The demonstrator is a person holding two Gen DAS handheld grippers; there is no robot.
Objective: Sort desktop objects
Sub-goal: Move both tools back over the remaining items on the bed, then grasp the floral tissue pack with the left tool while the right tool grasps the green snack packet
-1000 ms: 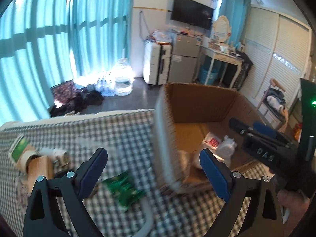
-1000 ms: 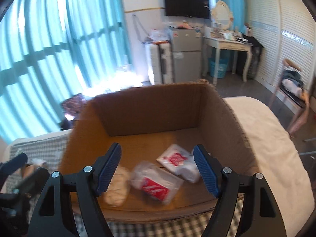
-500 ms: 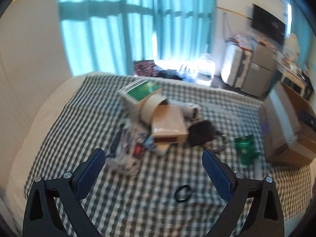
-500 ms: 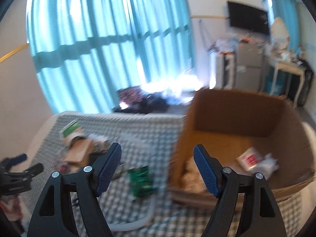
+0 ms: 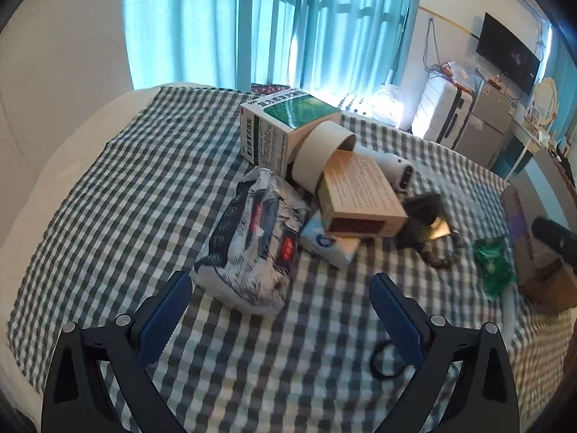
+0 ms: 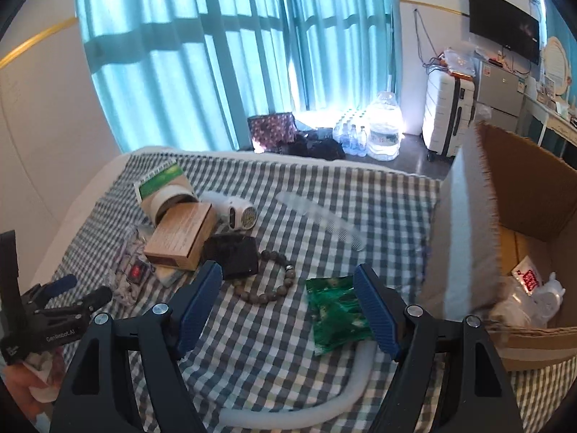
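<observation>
A pile lies on the checked cloth (image 5: 144, 187): a green-topped white box (image 5: 285, 122), a tape roll (image 5: 321, 155), a brown carton (image 5: 360, 195), a patterned white packet (image 5: 249, 249) and a tissue pack (image 5: 324, 243). My left gripper (image 5: 281, 310) is open and empty just in front of the packet. My right gripper (image 6: 288, 306) is open and empty above a green foil packet (image 6: 337, 314), with a bead bracelet (image 6: 267, 278) and a black pouch (image 6: 230, 254) just beyond. The cardboard box (image 6: 505, 216) stands at the right and holds white bags.
A white curved band (image 6: 324, 404) lies under the right gripper, a clear comb (image 6: 321, 222) further back, and a small white device (image 6: 234, 211) by the pile. A black ring (image 5: 387, 361) lies near the left gripper. Curtains, suitcase and water bottles stand beyond the bed.
Both grippers have swung left, away from the cardboard box, and now face the pile. The left one has moved closer to the patterned packet. Both stay open and empty.
</observation>
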